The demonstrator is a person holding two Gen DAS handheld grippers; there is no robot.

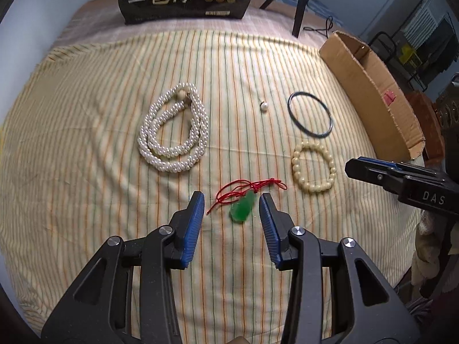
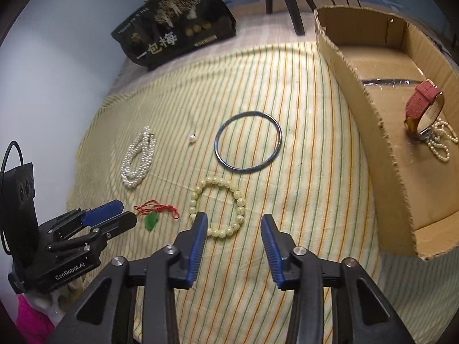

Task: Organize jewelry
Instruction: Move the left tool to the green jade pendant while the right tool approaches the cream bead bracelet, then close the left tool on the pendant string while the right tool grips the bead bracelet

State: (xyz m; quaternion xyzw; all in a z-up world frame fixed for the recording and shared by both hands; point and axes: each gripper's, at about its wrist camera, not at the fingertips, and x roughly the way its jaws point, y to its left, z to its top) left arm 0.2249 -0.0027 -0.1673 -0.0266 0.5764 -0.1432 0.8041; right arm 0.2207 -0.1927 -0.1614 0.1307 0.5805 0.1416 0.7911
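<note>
A: From the left wrist, what lies ahead?

B: The left gripper [image 1: 231, 197] has its jaws apart with nothing held. The green pendant [image 1: 242, 208] on its red cord [image 1: 243, 190] lies on the striped cloth [image 1: 86, 172] between the 2 fingertips, touching neither. Ahead to the left is the coiled pearl necklace [image 1: 173, 127]; ahead to the right are the cream bead bracelet [image 1: 313, 166], the dark bangle [image 1: 310, 114] beyond it, and a single pearl [image 1: 263, 106]. The cardboard box [image 1: 370, 94] stands far right.

A: And from the right wrist?

B: The right gripper [image 2: 233, 220] is spread too, empty. The cream bead bracelet [image 2: 218, 207] lies just ahead, its near left edge beside the left fingertip. The bangle [image 2: 248, 142] sits further ahead. In the box [image 2: 358, 100] to the right lie a red-strapped watch [image 2: 424, 109] and a small pearl strand [image 2: 440, 140], touching.
</note>
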